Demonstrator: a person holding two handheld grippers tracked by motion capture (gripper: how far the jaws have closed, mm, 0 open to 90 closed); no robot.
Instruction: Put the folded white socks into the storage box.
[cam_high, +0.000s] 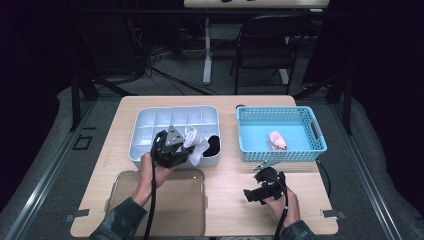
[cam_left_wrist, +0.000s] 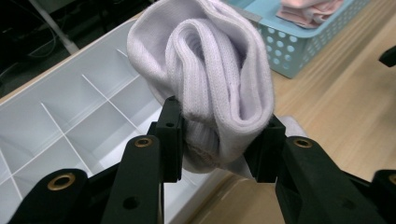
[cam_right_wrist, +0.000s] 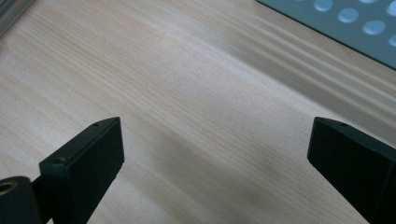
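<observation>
- The left gripper (cam_left_wrist: 219, 140) is gripping a rolled white sock (cam_left_wrist: 205, 79); its two black jaws are pressing in on the lower part of the roll from either side, partly closed around it.
- In the left gripper view, the sock is bulging up above the jaws, its folded layers curling over one another, with a little of it hanging below the pads.
- In the high view, the left gripper (cam_high: 187, 150) is holding the sock (cam_high: 196, 142) over the near right part of the white divided tray (cam_high: 150, 122), close to the tray's near rim.
- A dark item (cam_high: 214, 145) is lying in the tray's near right corner compartment, just beside the sock; what it is cannot be told.
- The person's left hand (cam_high: 149, 167) is reaching in from the bottom edge, wrapped around the gripper's body, and a cable is trailing back from it.
- The right gripper (cam_right_wrist: 215, 154) is resting low over the bare wooden table (cam_right_wrist: 177, 84), its jaws standing wide apart with nothing between them.
- In the high view, the right gripper (cam_high: 262, 175) is sitting in the right hand (cam_high: 280, 200), near the front of the blue basket (cam_high: 305, 147).
- A pink rolled cloth (cam_high: 277, 140) is lying inside the blue basket, well apart from the white sock.
- A clear lid (cam_high: 160, 205) is lying flat on the table in front of the tray.
</observation>
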